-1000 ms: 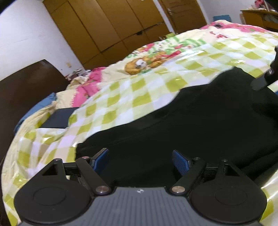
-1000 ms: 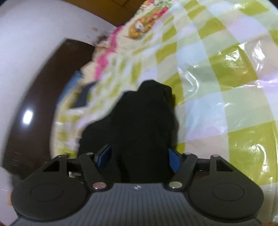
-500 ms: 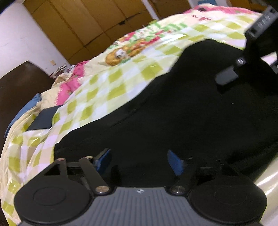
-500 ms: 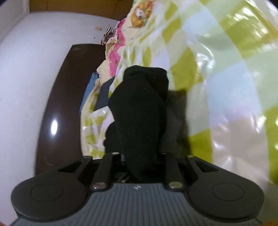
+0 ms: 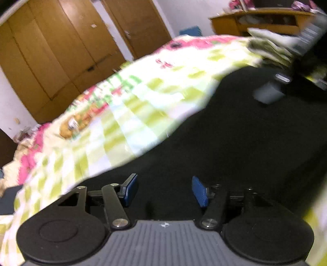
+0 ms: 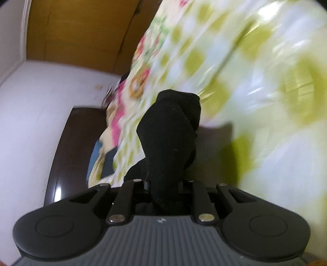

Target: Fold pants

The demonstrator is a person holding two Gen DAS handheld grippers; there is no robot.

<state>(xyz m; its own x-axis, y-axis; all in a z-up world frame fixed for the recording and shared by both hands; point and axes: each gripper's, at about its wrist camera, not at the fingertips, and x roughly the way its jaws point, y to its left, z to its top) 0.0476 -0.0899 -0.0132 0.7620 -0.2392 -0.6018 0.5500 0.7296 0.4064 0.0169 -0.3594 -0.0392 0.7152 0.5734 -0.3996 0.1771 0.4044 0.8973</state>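
Black pants lie spread on a bed with a green and white checked cover. My left gripper is open, its blue pads low over the near edge of the pants, with black cloth between and under them. My right gripper is shut on a bunched end of the pants and holds it lifted above the cover. The right gripper also shows, blurred, at the far right of the left wrist view. Both views are motion-blurred.
Wooden wardrobe doors stand behind the bed. A wooden shelf is at the back right. A dark headboard and a white wall lie to the left. A dark flat object lies at the bed's left edge.
My right gripper has closed on the end of the pants and lifted it off the bed. My left gripper has stayed open and swung its view to the right over the pants.
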